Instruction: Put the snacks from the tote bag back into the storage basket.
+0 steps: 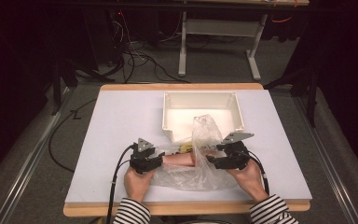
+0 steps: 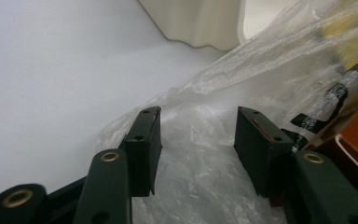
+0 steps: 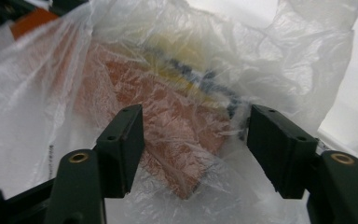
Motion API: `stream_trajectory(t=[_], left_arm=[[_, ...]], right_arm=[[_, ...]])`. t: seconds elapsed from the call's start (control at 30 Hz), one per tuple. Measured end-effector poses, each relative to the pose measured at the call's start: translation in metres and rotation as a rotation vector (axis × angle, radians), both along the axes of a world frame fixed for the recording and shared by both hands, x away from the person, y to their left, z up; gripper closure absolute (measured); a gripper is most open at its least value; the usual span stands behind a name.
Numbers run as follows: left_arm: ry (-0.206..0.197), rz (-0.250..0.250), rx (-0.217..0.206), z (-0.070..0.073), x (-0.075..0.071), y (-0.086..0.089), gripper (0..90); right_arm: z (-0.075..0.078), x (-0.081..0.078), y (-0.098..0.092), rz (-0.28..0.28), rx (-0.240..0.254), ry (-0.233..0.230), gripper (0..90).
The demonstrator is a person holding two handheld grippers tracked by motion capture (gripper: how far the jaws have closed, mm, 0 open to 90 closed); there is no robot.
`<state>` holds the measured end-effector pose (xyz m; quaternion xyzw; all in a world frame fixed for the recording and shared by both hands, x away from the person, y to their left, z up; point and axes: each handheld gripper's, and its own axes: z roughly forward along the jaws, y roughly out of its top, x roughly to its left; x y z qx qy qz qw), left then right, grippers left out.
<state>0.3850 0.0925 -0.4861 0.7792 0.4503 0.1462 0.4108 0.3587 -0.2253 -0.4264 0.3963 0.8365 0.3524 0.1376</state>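
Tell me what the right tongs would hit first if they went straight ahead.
Probably the clear bag: its film lies right ahead of the open right tongs, with the reddish block inside just behind it. How far off the film is can't be judged.

Orange-brown block (image 3: 168, 140) inside the clear plastic bag (image 1: 191, 175): outline softened by crinkled film, its far end covered by folds. Yellow item (image 3: 186, 51) with dark stripes behind it: blurred, identity not determinable. White bin (image 2: 200, 23): cut off by the top edge of the left gripper view. In the high view, both forearms are cropped by the bottom edge and the bag's contents are too small to resolve.
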Motion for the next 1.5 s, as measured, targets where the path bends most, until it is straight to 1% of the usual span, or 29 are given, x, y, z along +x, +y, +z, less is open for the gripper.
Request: stream_trajectory(t=[0.03,0.07,0.1,0.13,0.2,0.27,0.43,0.5,0.57,0.67,0.73,0.77,0.8,0.83,0.87,0.9,0.93,1.03,1.13,1.23,1.27,1.3,1.33,1.37,1.4,1.43,1.5], left_arm=[[0.000,0.000,-0.001,0.000,0.000,0.000,51.1],[0.001,0.000,-0.002,0.000,0.000,0.000,51.1],[0.001,-0.001,-0.003,0.000,0.000,0.000,51.0],[0.001,-0.001,-0.004,0.000,0.000,0.000,51.0],[0.000,0.000,-0.001,0.000,0.000,0.000,51.0],[0.001,0.000,-0.003,0.000,0.000,0.000,50.8],[-0.002,0.000,-0.001,0.000,0.000,0.000,50.7],[-0.004,-0.001,-0.001,0.000,-0.001,0.000,51.0],[-0.004,-0.002,-0.001,0.000,-0.001,0.000,51.0],[-0.004,-0.003,0.000,0.000,-0.001,0.000,51.0],[-0.003,-0.003,0.000,0.000,0.000,0.000,50.9],[-0.002,-0.003,0.001,0.000,0.000,0.000,50.9],[-0.002,-0.003,0.001,0.000,0.000,0.000,50.9],[-0.001,-0.003,0.001,0.000,0.000,0.000,50.9],[-0.001,-0.003,0.001,0.000,0.000,0.000,50.9],[-0.001,-0.003,0.002,0.000,0.000,0.000,51.0],[-0.002,-0.002,0.004,0.000,0.000,-0.001,51.0],[-0.003,0.000,0.008,0.000,0.000,-0.001,51.2],[-0.003,0.001,0.011,0.000,0.000,-0.001,51.5],[-0.003,0.000,0.012,0.000,0.000,-0.001,51.7],[-0.003,0.001,0.012,0.000,0.000,-0.001,51.8],[-0.003,0.001,0.012,0.000,0.000,-0.001,51.9],[-0.002,0.001,0.011,0.000,0.000,-0.001,51.9],[-0.002,0.001,0.012,0.000,0.000,-0.001,52.0],[-0.003,0.002,0.012,0.000,0.000,-0.001,52.0],[-0.003,0.002,0.013,0.000,0.000,-0.001,52.0],[-0.003,0.002,0.013,0.000,0.000,-0.001,52.0]], right_arm=[[-0.001,-0.001,0.000,0.001,0.009,-0.005,39.8],[-0.001,-0.001,0.000,0.001,0.009,-0.005,39.8],[-0.001,-0.001,-0.001,0.012,0.018,-0.004,47.2],[-0.001,-0.001,-0.001,0.012,0.018,-0.004,47.2],[0.000,-0.003,-0.001,0.019,0.004,-0.019,52.1],[0.001,-0.004,-0.002,0.025,-0.013,-0.040,60.2],[0.003,-0.004,-0.009,0.047,-0.022,-0.029,77.3],[0.004,-0.005,-0.011,0.056,-0.035,-0.033,84.2],[0.005,-0.006,-0.011,0.064,-0.045,-0.040,88.8],[0.004,-0.010,-0.012,0.072,-0.056,-0.062,89.8],[0.003,-0.013,-0.014,0.069,-0.053,-0.069,89.9],[0.003,-0.015,-0.018,0.061,-0.048,-0.069,89.9],[0.003,-0.015,-0.018,0.061,-0.048,-0.069,89.9],[0.002,-0.017,-0.024,0.056,-0.047,-0.065,89.9],[0.002,-0.017,-0.024,0.056,-0.047,-0.065,89.9],[0.000,-0.020,-0.030,0.044,-0.036,-0.063,89.9],[0.000,-0.020,-0.030,0.044,-0.036,-0.063,89.9],[-0.005,-0.026,-0.040,0.027,-0.024,-0.052,89.9],[-0.013,-0.031,-0.049,-0.010,-0.032,-0.037,89.9],[-0.022,-0.032,-0.057,-0.033,-0.043,-0.018,89.9],[-0.026,-0.033,-0.059,-0.041,-0.054,-0.012,90.0],[-0.033,-0.032,-0.061,-0.061,-0.075,0.004,89.9],[-0.033,-0.032,-0.061,-0.061,-0.075,0.004,89.9],[-0.037,-0.030,-0.063,-0.070,-0.089,0.006,89.7],[-0.040,-0.028,-0.065,-0.086,-0.093,0.006,89.3],[-0.042,-0.024,-0.070,-0.116,-0.069,0.015,87.7],[-0.041,-0.023,-0.071,-0.123,-0.063,0.016,85.9]])
